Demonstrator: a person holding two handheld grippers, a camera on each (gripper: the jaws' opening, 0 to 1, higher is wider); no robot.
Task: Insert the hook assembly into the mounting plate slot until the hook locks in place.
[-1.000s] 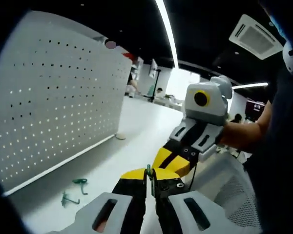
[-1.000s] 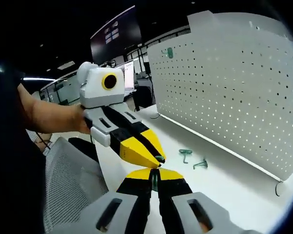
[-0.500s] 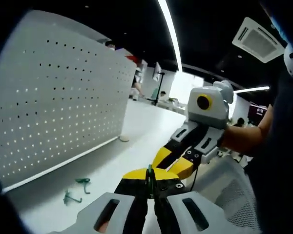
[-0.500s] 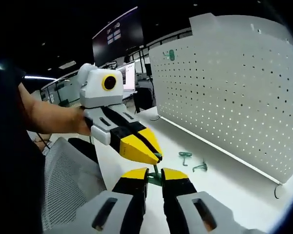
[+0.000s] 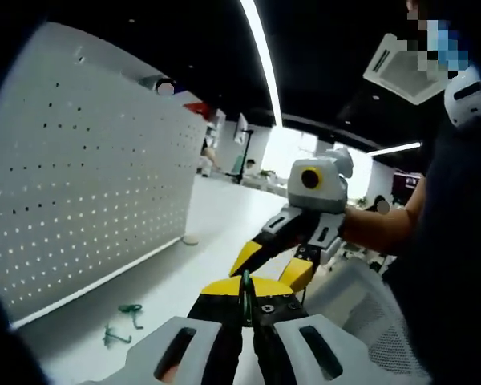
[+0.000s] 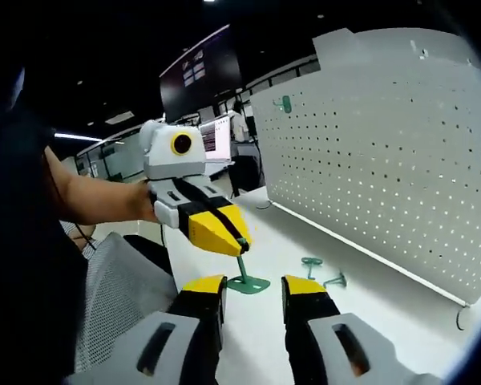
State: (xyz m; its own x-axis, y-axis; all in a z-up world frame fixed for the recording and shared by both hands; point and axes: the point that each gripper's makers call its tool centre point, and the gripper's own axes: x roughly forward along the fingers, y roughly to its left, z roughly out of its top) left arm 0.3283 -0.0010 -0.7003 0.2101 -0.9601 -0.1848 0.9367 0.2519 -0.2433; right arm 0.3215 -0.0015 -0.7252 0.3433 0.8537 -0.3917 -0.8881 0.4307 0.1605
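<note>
Two grippers meet over the white table (image 6: 401, 309) and we see a green hook assembly (image 6: 244, 277) hanging from the left gripper (image 6: 239, 241), its jaws pressed together on the thin stem while the flat green base plate dangles below. In the right gripper view the right gripper (image 6: 252, 285) stands with its yellow-tipped jaws spread apart, one on each side of that base plate and not touching it as far as we can tell. In the left gripper view the left gripper (image 5: 244, 285) has its jaws clamped on a thin green stem (image 5: 244, 282) that sticks up between the tips, and the right gripper (image 5: 272, 261) comes in from the right with jaws parted, held by a person's hand (image 5: 361, 228). The white perforated mounting plate (image 6: 385, 152) stands upright at the far edge of the table (one small green piece (image 6: 285, 103) is already stuck near its upper corner). Two more green hooks (image 6: 321, 271) lie flat on the table near the foot of the plate, well apart from both grippers; we see them too in the left gripper view (image 5: 120, 325). A grey mesh chair back (image 6: 116, 297) sits beside the table.
</note>
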